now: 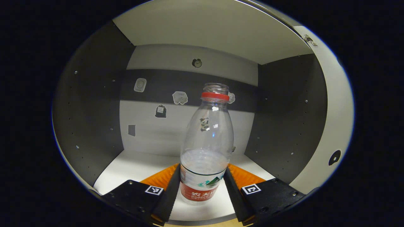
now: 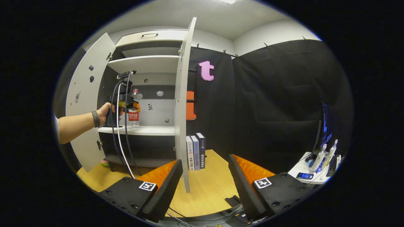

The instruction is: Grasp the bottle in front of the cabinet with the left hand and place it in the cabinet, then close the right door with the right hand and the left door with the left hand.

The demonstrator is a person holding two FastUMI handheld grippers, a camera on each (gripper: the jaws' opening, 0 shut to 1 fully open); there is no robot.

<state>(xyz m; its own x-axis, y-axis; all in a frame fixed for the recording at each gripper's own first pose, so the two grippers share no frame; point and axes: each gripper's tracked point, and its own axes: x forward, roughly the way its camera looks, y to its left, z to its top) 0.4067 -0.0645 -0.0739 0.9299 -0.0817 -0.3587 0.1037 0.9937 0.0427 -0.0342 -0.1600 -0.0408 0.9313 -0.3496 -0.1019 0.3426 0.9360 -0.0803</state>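
Now the bottle (image 1: 206, 148) stands on the cabinet shelf (image 1: 132, 167), pinched low by the left claw (image 1: 202, 183). Releasing askew could topple it, being tall and uncapped. The right claw (image 2: 205, 179) hangs spread, facing the right door (image 2: 183, 104).

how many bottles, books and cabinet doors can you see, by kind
bottles in the cabinet: 1, the bottle between the left tongs
bottles on the side table: 2
books standing on the floor: 3
cabinet doors, both open: 2, the left door and the right door
total: 8
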